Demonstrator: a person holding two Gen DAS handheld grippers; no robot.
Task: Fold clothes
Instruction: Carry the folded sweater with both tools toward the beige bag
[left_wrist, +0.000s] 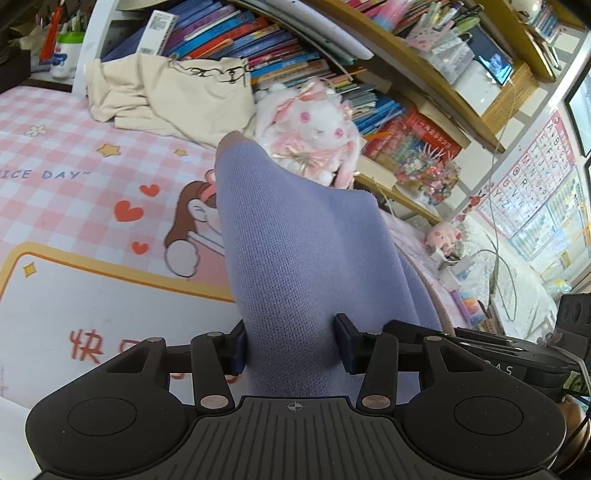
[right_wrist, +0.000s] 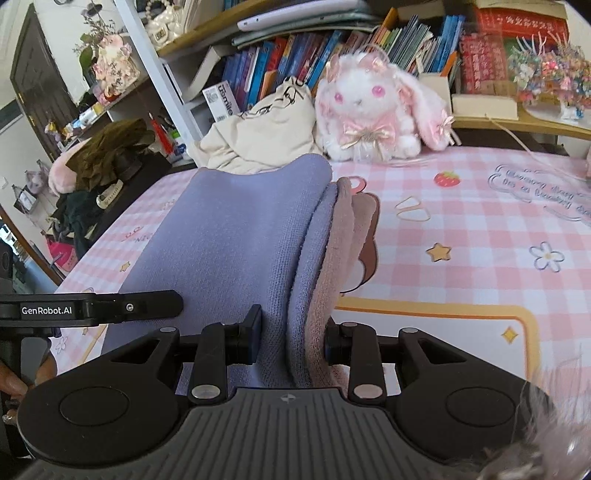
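Observation:
A lavender knit garment (left_wrist: 295, 240) with a pinkish inner side is held up over the pink checked table mat (left_wrist: 74, 147). My left gripper (left_wrist: 290, 343) is shut on a thick fold of it, which fills the space between the fingers. In the right wrist view the same garment (right_wrist: 236, 236) shows folded in layers, lavender outside and dusty pink (right_wrist: 343, 236) inside. My right gripper (right_wrist: 291, 343) is shut on this layered edge. The other gripper's black body (right_wrist: 92, 308) shows at the left.
A cream cloth bag (left_wrist: 173, 99) and a white and pink plush rabbit (right_wrist: 369, 110) sit at the back of the mat (right_wrist: 480, 206), in front of bookshelves (left_wrist: 258, 48). A small pink plush (left_wrist: 443, 236) and cables lie to the right. Dark clothes (right_wrist: 99, 162) are piled left.

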